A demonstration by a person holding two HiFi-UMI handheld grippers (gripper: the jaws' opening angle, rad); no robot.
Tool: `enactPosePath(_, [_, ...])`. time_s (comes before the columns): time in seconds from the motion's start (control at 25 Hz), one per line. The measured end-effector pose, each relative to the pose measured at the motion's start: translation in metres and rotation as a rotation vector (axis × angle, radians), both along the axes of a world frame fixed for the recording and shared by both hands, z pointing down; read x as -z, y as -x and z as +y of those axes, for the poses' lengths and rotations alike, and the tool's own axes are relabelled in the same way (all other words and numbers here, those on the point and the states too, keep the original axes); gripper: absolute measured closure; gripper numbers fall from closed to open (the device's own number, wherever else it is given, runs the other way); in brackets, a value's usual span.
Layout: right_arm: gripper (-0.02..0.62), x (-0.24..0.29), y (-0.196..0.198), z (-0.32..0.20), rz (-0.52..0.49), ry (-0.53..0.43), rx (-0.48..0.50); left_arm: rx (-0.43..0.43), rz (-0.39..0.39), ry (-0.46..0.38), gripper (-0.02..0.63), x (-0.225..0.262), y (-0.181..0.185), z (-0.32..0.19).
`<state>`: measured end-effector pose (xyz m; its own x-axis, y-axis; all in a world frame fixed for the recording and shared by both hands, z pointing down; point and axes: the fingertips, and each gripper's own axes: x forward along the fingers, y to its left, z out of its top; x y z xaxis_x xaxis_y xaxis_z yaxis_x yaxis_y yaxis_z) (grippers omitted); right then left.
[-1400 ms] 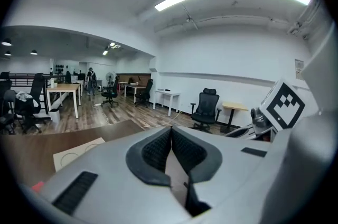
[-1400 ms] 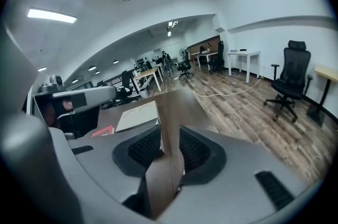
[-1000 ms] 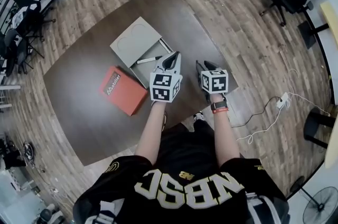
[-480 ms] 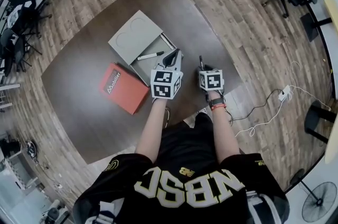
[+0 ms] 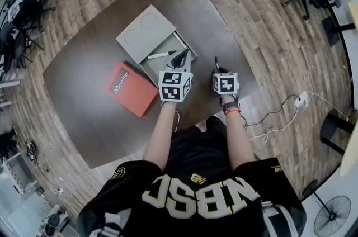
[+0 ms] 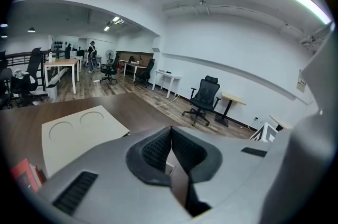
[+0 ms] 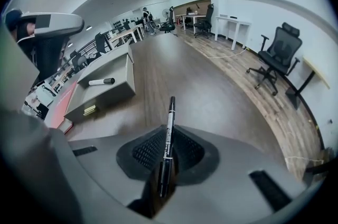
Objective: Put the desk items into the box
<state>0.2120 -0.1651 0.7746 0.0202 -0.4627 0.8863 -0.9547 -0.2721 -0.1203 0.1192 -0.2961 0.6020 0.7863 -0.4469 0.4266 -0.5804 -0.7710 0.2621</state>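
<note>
I see my right claw (image 7: 167, 150) closing on a black pen (image 7: 170, 112), pads against its barrel, the pen pointing forward over the dark desk (image 5: 89, 68). My left claw (image 6: 169, 138) is pressed together with nothing in it. The open grey box (image 7: 103, 96) sits near both claws with 1 white marker (image 7: 100, 81) inside. A red package (image 5: 131, 89) lies beside the box.
</note>
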Motion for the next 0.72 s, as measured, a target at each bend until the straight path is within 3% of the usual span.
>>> enactPosePath(0.28, [0.543, 0.002, -0.001, -0.001, -0.025, 0.004, -0.001, 0.0, 0.008, -0.002, 0.589, 0.003, -0.002, 0.001])
enactPosePath(0.72, [0.543, 0.034, -0.006, -0.022, -0.058, -0.07, 0.004, 0.034, 0.007, 0.0, 0.589, 0.005, 0.011, -0.005])
